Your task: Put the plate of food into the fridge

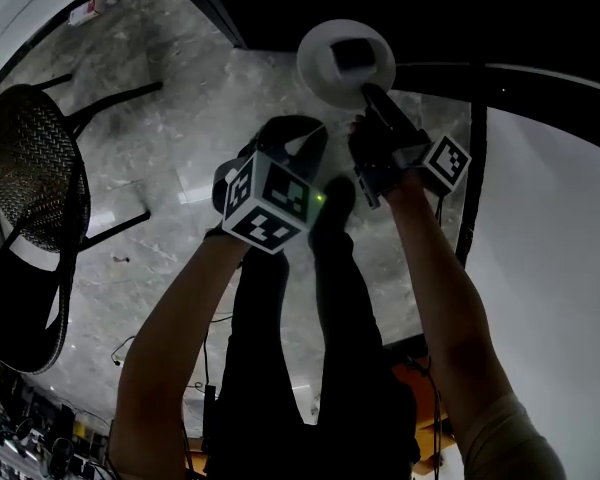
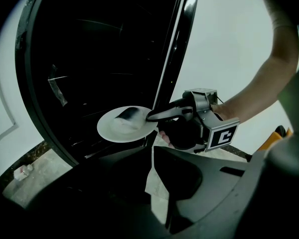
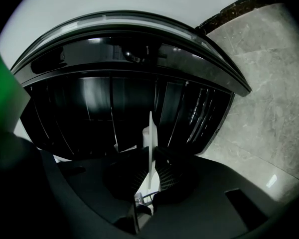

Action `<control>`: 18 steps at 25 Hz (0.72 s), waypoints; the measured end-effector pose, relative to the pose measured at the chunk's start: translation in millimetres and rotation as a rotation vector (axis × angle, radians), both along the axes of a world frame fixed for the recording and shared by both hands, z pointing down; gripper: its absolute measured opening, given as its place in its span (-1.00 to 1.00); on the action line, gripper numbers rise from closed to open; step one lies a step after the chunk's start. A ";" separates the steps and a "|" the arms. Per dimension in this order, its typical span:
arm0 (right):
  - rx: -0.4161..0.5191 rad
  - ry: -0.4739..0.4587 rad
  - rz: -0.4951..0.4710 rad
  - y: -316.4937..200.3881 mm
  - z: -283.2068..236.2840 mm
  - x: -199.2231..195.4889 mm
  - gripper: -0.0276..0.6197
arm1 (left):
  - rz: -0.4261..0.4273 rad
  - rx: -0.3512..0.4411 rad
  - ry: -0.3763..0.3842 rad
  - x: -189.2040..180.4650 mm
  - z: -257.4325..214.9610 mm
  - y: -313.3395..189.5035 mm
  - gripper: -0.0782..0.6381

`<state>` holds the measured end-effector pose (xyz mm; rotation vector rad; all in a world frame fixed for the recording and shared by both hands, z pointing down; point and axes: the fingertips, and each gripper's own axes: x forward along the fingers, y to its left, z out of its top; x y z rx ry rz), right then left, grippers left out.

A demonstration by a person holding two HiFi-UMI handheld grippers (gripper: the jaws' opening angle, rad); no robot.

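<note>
- 1 plate (image 1: 320, 76), white, 1 dark piece of food (image 1: 352, 56) on it. It's held up in the air at the open fridge (image 2: 89, 59) mouth, just over the fridge's lower front edge, roughly level. No view shows it resting on a shelf.
- R gripper (image 1: 368, 93): jaws pinch the plate rim on the near side. In the right gripper view the plate sits edge-on between both pads (image 3: 164, 176), gripped tight.
- L gripper (image 1: 285, 143): jaws pressed together, nothing btwn them. It sits lower than the R one and apart from the plate, pointing down toward the fridge front.
- 2 marker cubes, 1 per gripper: L cube (image 1: 270, 203) and R cube (image 1: 447, 163).
- 2 bare forearms in the head view, 1 behind each gripper.
- Fridge inside is dark w/ wire racks. Can't count them.
- 1 black mesh chair (image 1: 30, 168) at the left edge of the grey marble floor (image 1: 180, 118), well apart from the plate.
</note>
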<state>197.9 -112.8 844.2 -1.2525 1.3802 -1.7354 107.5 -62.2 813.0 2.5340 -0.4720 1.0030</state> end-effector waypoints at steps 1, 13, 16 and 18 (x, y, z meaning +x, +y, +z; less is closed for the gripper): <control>0.001 0.000 0.005 0.4 1.5 0.6 -0.81 | 0.003 0.000 0.001 3.5 3.0 0.4 -0.73; -0.010 0.039 0.000 -5.8 24.0 8.6 -0.81 | 0.077 0.053 -0.033 32.7 33.6 -27.4 -0.73; -0.011 0.047 -0.003 -12.5 30.4 8.4 -0.81 | 0.090 0.065 -0.046 33.9 41.7 -31.1 -0.73; -0.011 0.044 0.002 -15.6 32.3 8.7 -0.81 | 0.101 0.069 -0.051 36.4 44.9 -29.9 -0.73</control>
